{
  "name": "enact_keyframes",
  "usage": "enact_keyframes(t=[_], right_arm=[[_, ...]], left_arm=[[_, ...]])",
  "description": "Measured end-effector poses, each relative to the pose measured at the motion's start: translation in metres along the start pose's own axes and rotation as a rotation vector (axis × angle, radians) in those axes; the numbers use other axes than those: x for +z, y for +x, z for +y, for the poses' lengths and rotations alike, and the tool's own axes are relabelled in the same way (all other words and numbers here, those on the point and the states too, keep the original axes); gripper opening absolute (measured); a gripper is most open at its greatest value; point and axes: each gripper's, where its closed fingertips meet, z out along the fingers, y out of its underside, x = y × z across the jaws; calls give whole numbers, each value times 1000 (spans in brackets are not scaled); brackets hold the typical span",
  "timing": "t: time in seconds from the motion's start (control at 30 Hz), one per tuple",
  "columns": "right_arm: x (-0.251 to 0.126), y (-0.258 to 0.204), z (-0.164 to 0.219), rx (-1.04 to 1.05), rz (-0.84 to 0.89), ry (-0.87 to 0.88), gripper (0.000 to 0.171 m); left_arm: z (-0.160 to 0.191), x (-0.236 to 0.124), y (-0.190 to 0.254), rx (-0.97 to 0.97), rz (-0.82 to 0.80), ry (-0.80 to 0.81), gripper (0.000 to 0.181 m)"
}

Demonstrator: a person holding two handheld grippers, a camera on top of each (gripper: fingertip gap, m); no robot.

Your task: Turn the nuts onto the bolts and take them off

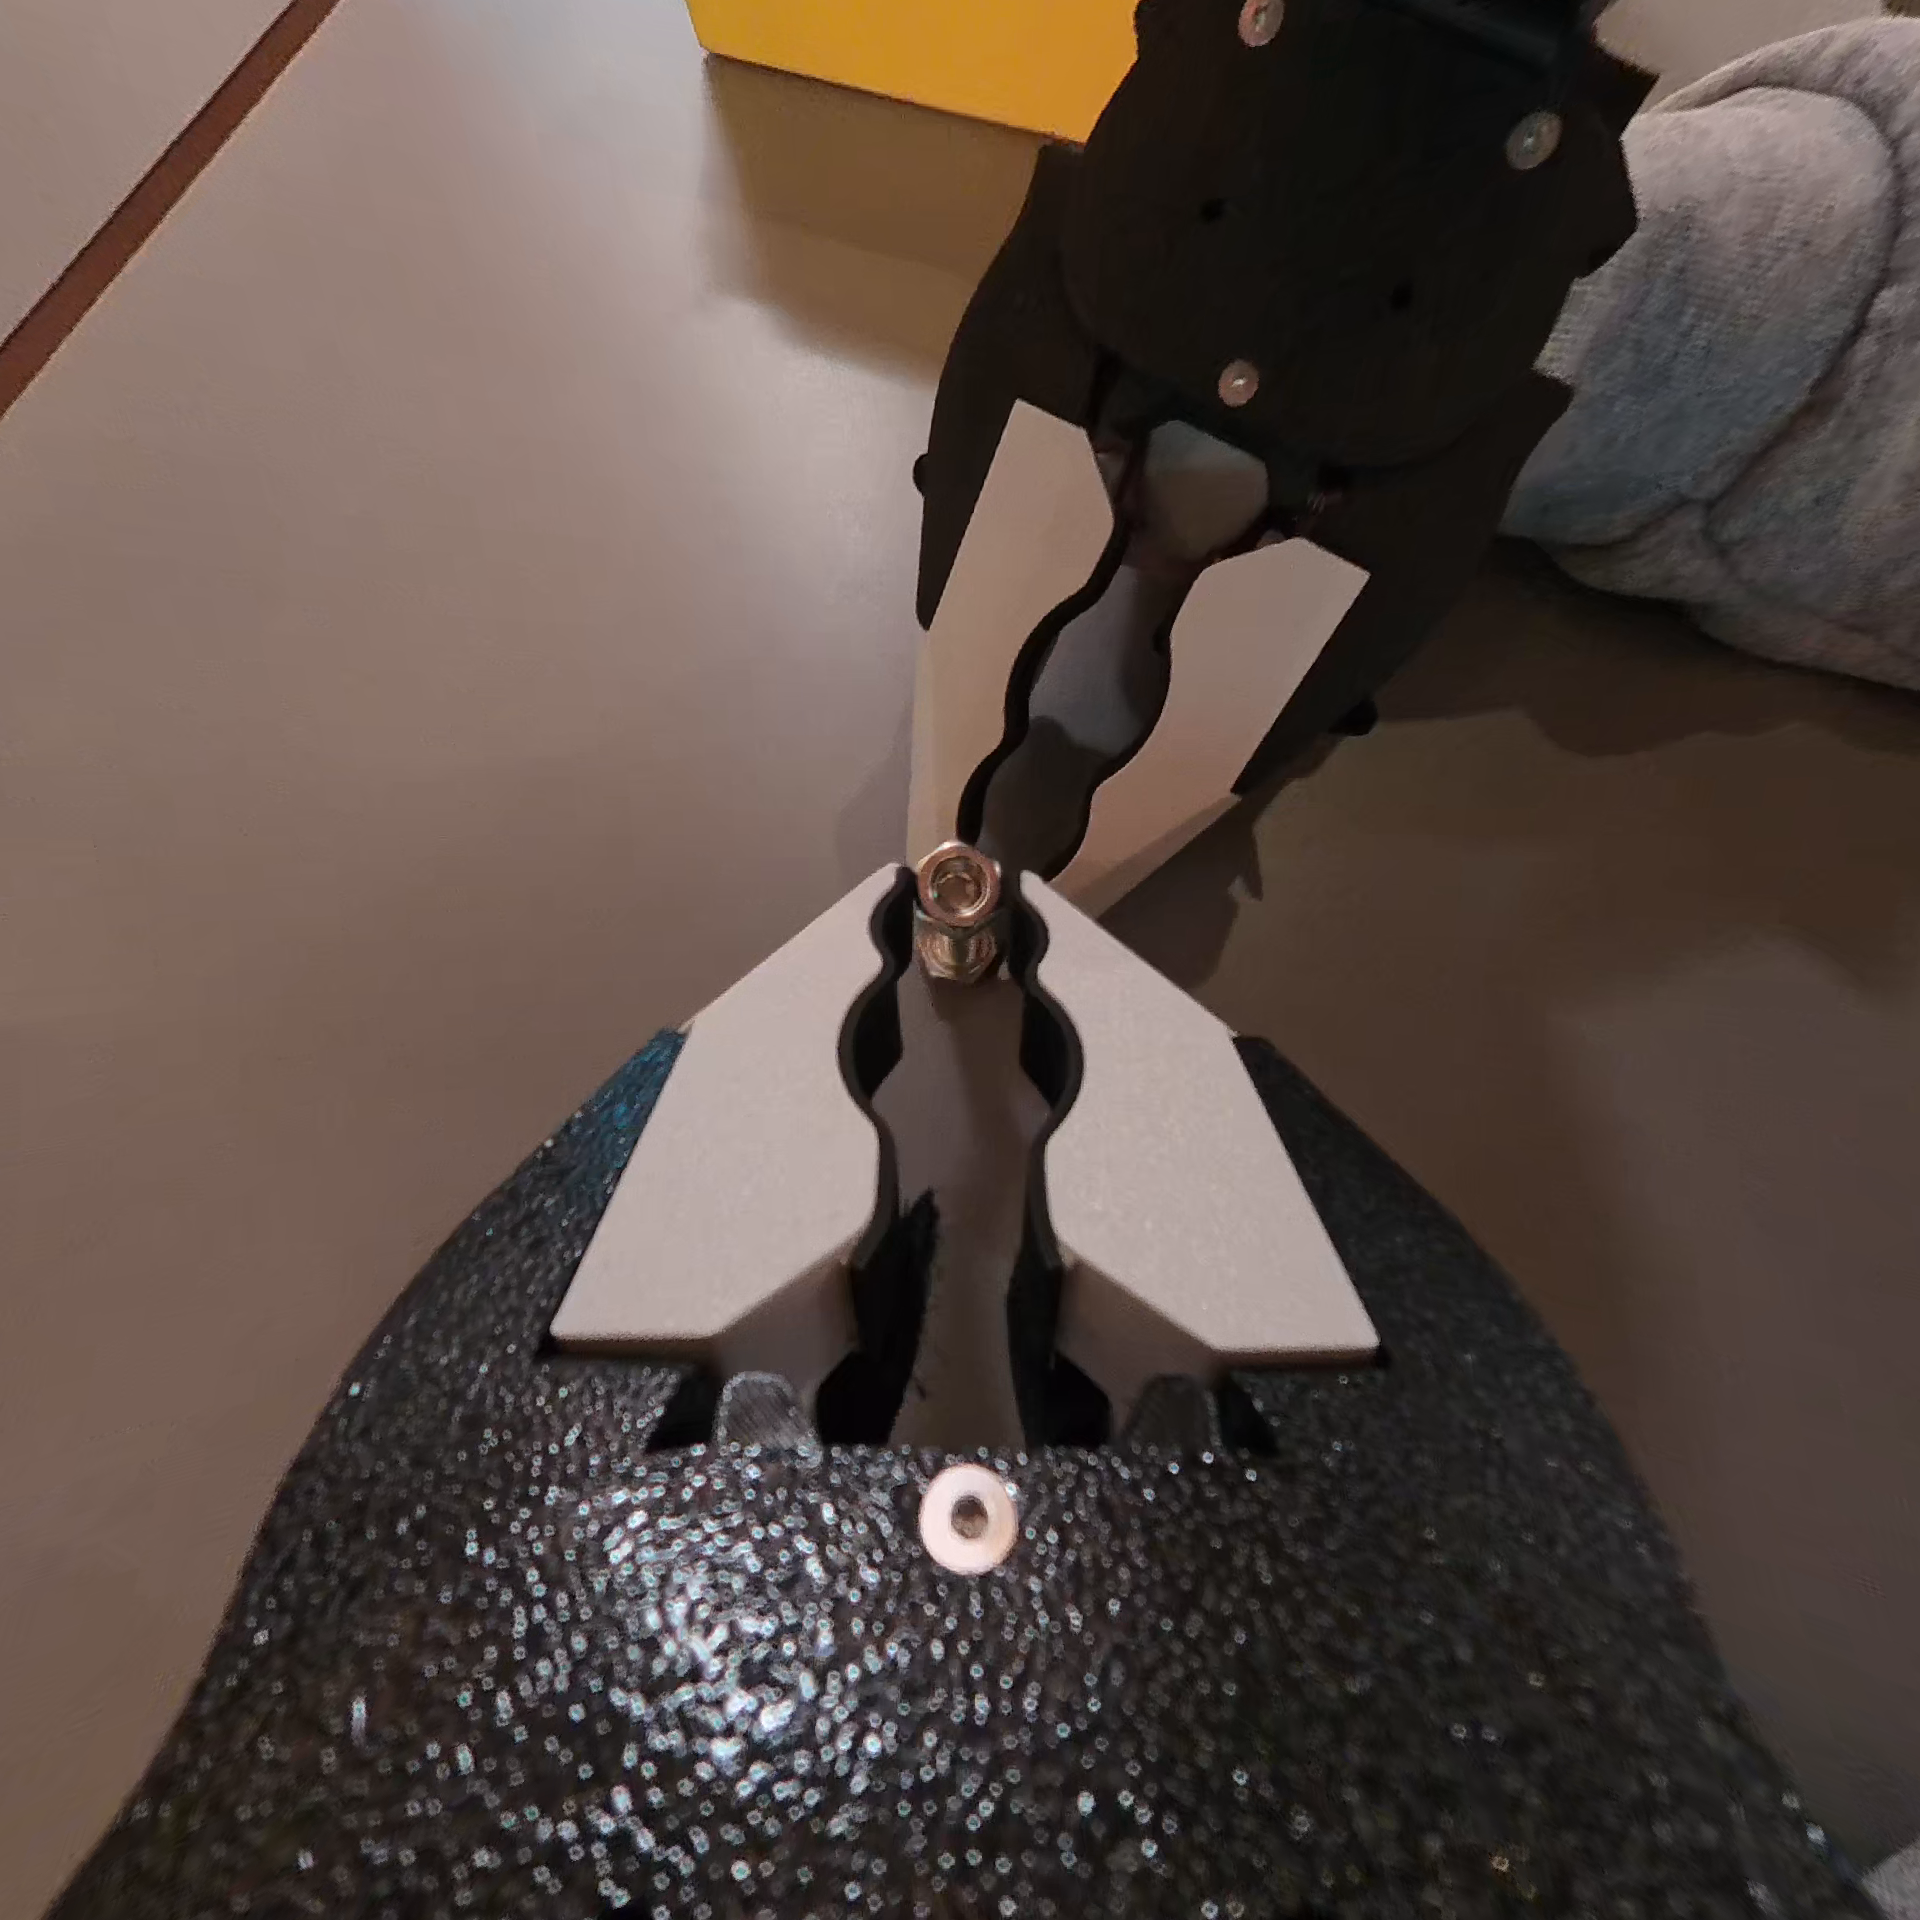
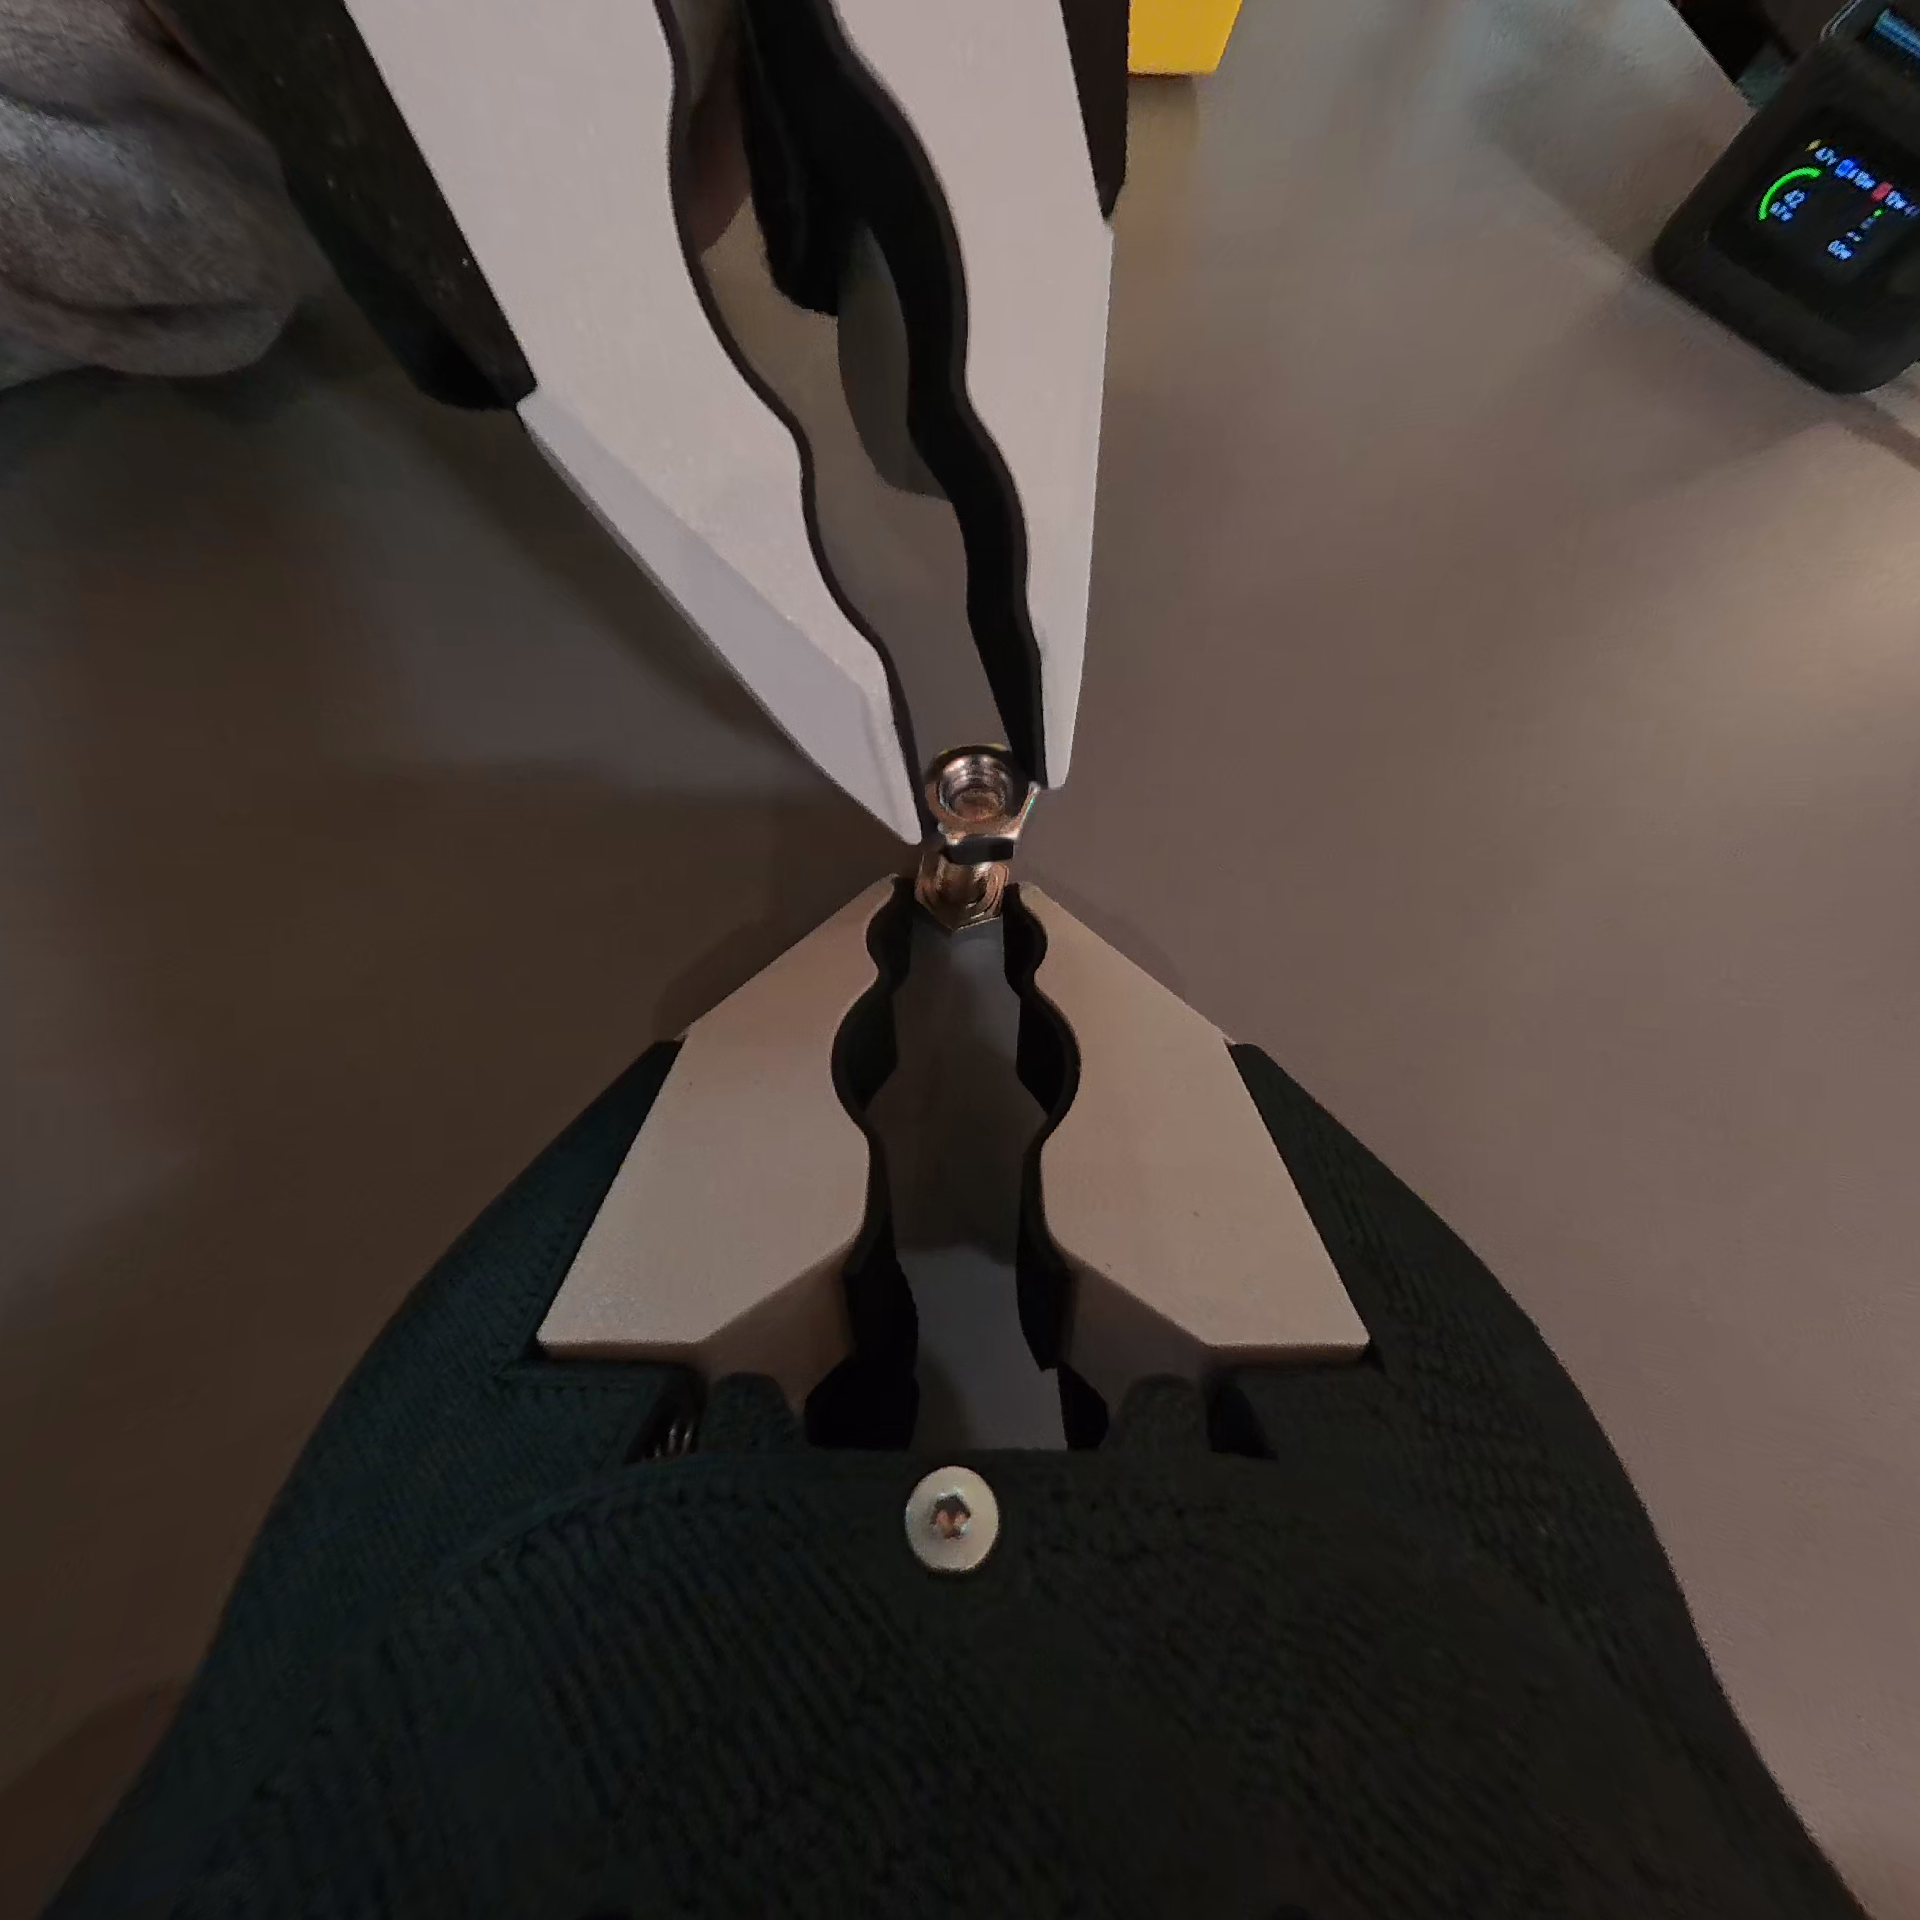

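A silver nut (image 2: 971,795) sits on the upper end of a short bolt (image 2: 954,902), held above the tan table (image 2: 1455,831). My left gripper (image 1: 961,896) comes in from above in the right wrist view (image 2: 982,802) and is shut on the nut. My right gripper (image 2: 961,896) is shut on the bolt's lower part, just under the nut. In the left wrist view the nut (image 1: 956,888) and the bolt (image 1: 951,961) sit between my left fingertips. The right gripper (image 1: 1013,854) reaches in from the upper right, tip to tip with the left one.
A yellow box (image 1: 914,52) stands at the far side of the table. A grey cloth (image 1: 1766,364) lies to the right of it. A black device with a lit screen (image 2: 1808,218) stands at the right wrist view's upper right. A dark stripe (image 1: 156,197) crosses the far left. Both grippers' tips are close together, under 4 cm apart.
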Motion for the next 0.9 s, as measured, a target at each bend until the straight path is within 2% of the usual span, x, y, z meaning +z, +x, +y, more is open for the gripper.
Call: enact_keyframes(t=[0.4,0.7,0.8,0.9], right_arm=[[0,1,0,4,1,0,17],[1,1,0,6,0,1,16],[1,1,0,6,0,1,17],[1,1,0,10,-2,1,17]], left_arm=[[0,1,0,35,-48,-42,15],[1,-1,1,13,-12,-24,18],[4,-1,3,25,6,-39,24],[14,-4,1,38,11,-82,38]])
